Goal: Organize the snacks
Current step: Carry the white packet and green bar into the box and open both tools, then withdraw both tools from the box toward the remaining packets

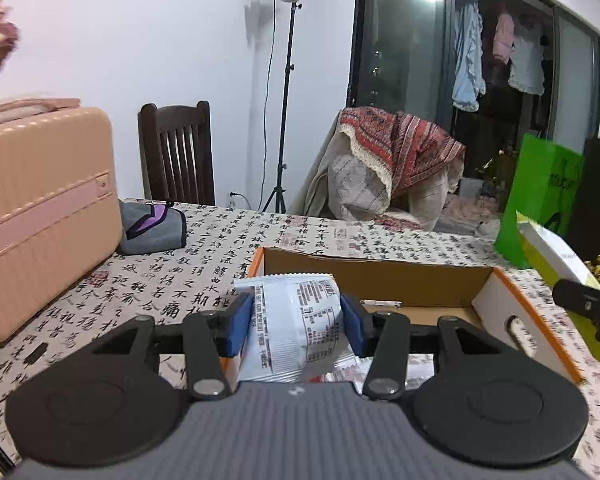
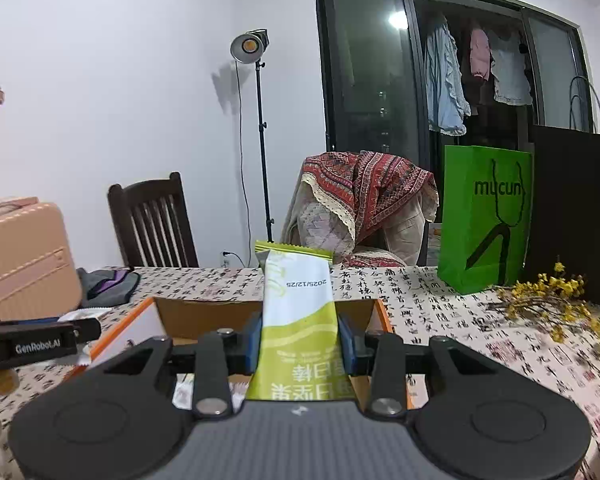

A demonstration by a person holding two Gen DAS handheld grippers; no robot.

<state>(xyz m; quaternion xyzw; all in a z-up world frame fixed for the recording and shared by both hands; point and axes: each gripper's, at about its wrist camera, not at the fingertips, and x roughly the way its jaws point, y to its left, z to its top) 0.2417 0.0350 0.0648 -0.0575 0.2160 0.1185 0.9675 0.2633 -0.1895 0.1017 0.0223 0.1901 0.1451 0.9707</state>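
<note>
Open cardboard box (image 1: 380, 276) on table, one small white item on its floor. Left gripper (image 1: 296, 320) clamps pale blue-white snack packet (image 1: 300, 320) above box; right gripper (image 2: 300, 344) clamps green-white bar (image 2: 296, 304), upright.

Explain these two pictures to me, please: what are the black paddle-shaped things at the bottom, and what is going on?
There is no robot here: a person carries a hand-held gripper in each hand, and a camera on each looks forward along its two fingers. The black paddles are the grippers' own parts.

The left camera shows the left hand-held gripper clamped on a white crinkly snack packet. The right camera shows the right hand-held gripper clamped on a green-and-white snack bar wrapper.

Both are held above an open orange-edged cardboard box on a calligraphy-print tablecloth. A pink ribbed case and a green paper bag also stand there.
</note>
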